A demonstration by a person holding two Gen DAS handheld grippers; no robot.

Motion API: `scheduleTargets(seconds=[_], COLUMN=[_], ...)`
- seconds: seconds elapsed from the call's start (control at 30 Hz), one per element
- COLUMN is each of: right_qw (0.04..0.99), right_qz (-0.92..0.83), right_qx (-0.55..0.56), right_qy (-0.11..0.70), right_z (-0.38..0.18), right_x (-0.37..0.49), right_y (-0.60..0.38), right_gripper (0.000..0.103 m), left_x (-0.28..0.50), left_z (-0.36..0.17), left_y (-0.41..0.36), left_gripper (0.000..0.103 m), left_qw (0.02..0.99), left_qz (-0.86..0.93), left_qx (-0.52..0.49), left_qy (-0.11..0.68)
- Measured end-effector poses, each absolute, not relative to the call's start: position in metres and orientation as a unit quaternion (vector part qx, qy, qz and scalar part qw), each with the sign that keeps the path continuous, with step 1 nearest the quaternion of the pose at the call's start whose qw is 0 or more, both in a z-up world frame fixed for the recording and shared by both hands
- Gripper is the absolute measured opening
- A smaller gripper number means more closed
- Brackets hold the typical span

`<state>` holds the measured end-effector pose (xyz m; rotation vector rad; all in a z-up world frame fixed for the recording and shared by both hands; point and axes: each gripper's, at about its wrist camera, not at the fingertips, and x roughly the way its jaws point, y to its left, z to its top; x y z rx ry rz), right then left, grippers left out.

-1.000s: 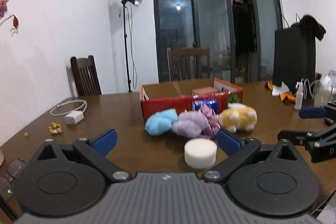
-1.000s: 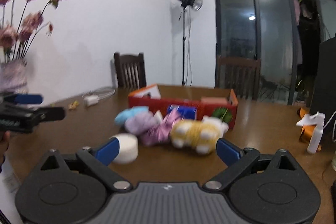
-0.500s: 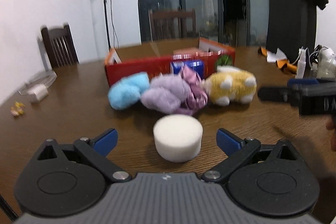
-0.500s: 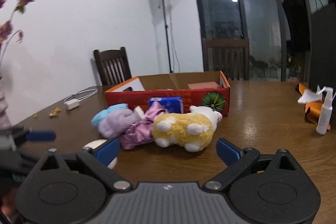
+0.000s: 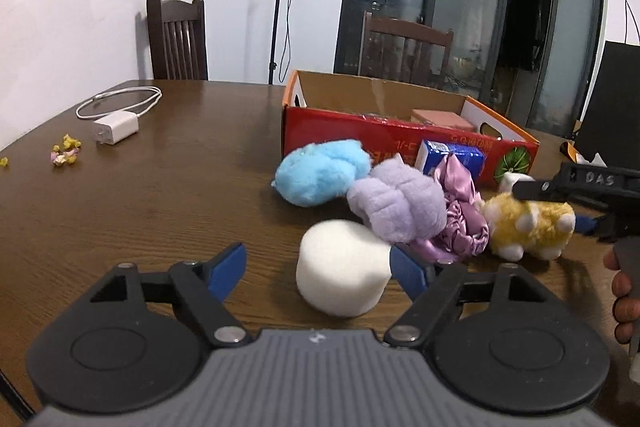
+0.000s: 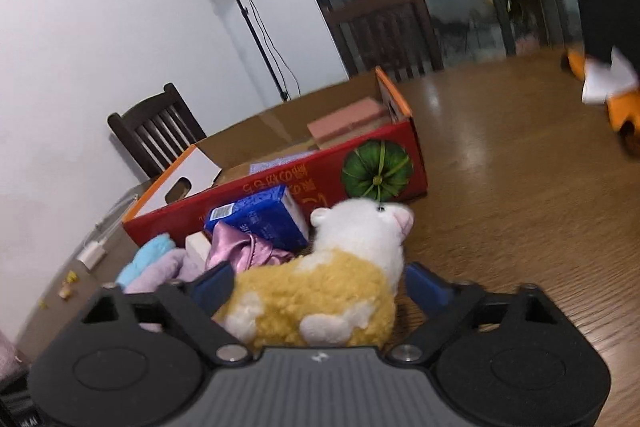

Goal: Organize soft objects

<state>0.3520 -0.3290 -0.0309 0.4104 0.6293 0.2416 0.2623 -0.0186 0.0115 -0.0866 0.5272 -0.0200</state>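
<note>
Left gripper [image 5: 318, 267]: your jaws, just closing, straddle the white foam cylinder [image 5: 340, 273] off-centre, gap at left; it may tip.
Right gripper [image 6: 320, 285]: closing around the yellow plush alpaca [image 6: 320, 291] (contact unclear); may snag the purple satin scrunchie [image 6: 244, 251].

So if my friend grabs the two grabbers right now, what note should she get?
Left gripper: jaws have just been closing; the white foam block sits between them, touching only the right pad, not gripped.
Right gripper: jaws have just been closing around the yellow toy sheep; a firm grip cannot be confirmed.
On the table, in front of the red box: blue fluffy ball, purple fluffy ball, shiny purple cloth, blue tissue pack.
Done: a pink block is in the box.
Left: grip foam and sheep, box them, then probably the rest.
</note>
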Motion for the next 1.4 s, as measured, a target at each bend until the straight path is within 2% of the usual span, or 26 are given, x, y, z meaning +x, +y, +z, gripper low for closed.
scheduleTargets(seconds=[0.1,0.17,0.33,0.43,0.5,0.67,0.7,0.73,0.77,0.87,0.97,1.1,1.3,1.4], right_qw=[0.918,0.914,0.911,0.904,0.903,0.914,0.915,0.914,0.911,0.892,0.861,0.855,0.902,0.921], right_qz=[0.135,0.155,0.158,0.189,0.212,0.219,0.22,0.216,0.219,0.261,0.347,0.403,0.303,0.247], right_qx=[0.207,0.201,0.201,0.202,0.187,0.152,0.152,0.153,0.153,0.135,0.112,0.089,0.123,0.123], right_qy=[0.312,0.318,0.323,0.328,0.324,0.305,0.303,0.307,0.315,0.344,0.355,0.314,0.281,0.276], right_z=[-0.036,-0.034,-0.03,-0.027,-0.023,-0.008,-0.008,-0.009,-0.01,-0.016,-0.016,-0.002,0.01,0.0], right_x=[0.351,0.341,0.286,0.251,0.238,0.224,0.224,0.225,0.226,0.221,0.207,0.188,0.213,0.235], right_y=[-0.332,-0.337,-0.351,-0.351,-0.349,-0.357,-0.358,-0.359,-0.359,-0.346,-0.319,-0.315,-0.349,-0.344], right_gripper=[0.076,0.074,0.075,0.081,0.082,0.081,0.08,0.074,0.061,0.052,0.052,0.052,0.053,0.053], left_x=[0.26,0.26,0.238,0.238,0.246,0.248,0.247,0.246,0.244,0.245,0.243,0.231,0.216,0.216], left_z=[0.021,0.025,0.029,0.022,0.016,0.019,0.02,0.021,0.023,0.031,0.039,0.045,0.035,0.027], left_y=[-0.025,-0.034,-0.065,-0.074,-0.077,-0.069,-0.067,-0.064,-0.06,-0.046,-0.03,-0.016,-0.019,-0.038], left_gripper=[0.082,0.087,0.087,0.089,0.088,0.088,0.088,0.088,0.088,0.088,0.089,0.089,0.088,0.082], left_qw=[0.966,0.966,0.958,0.939,0.929,0.929,0.929,0.929,0.93,0.945,0.952,0.952,0.932,0.918], left_qz=[-0.027,-0.06,-0.155,-0.221,-0.218,-0.204,-0.203,-0.204,-0.201,-0.161,-0.136,-0.144,-0.21,-0.242], left_qx=[-0.032,-0.015,0.027,-0.006,-0.025,-0.049,-0.054,-0.06,-0.065,-0.054,-0.046,-0.049,-0.094,-0.104], left_qy=[0.254,0.252,0.239,0.264,0.298,0.305,0.304,0.304,0.301,0.28,0.269,0.268,0.281,0.295])
